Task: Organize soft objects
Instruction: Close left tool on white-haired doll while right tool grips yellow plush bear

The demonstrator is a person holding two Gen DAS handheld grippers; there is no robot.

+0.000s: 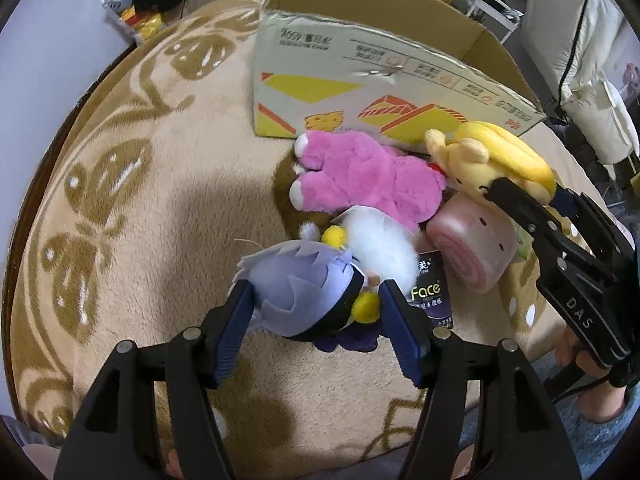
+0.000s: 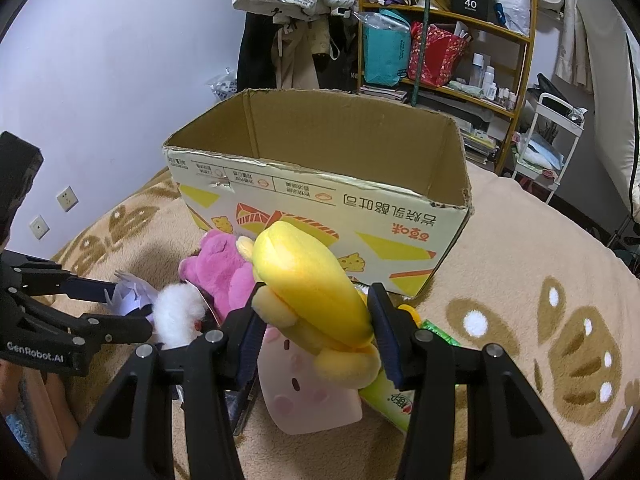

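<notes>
Jaws of the right gripper [image 2: 316, 340] clamp a yellow plush [image 2: 308, 280] just before the cardboard box [image 2: 320, 196], while the left gripper [image 1: 316, 312] jaws stand partly apart around a lilac-haired doll [image 1: 296, 284]; a grip cannot be told. Sorting looks barely begun: the visible part of the box appears empty. Fluffy pink plush [image 1: 360, 176], white plush [image 1: 380, 248] and pink roll cushion [image 1: 472, 244] lie heaped on the bed's beige blanket [image 1: 152, 200].

Left tool [image 1: 316, 304] points steeply down just in front of the cardboard box [image 2: 320, 184], fingers astride the lilac-haired doll [image 1: 296, 280]. Right tool [image 2: 314, 320], angled toward the box, is clamped on the yellow plush [image 2: 312, 280].
</notes>
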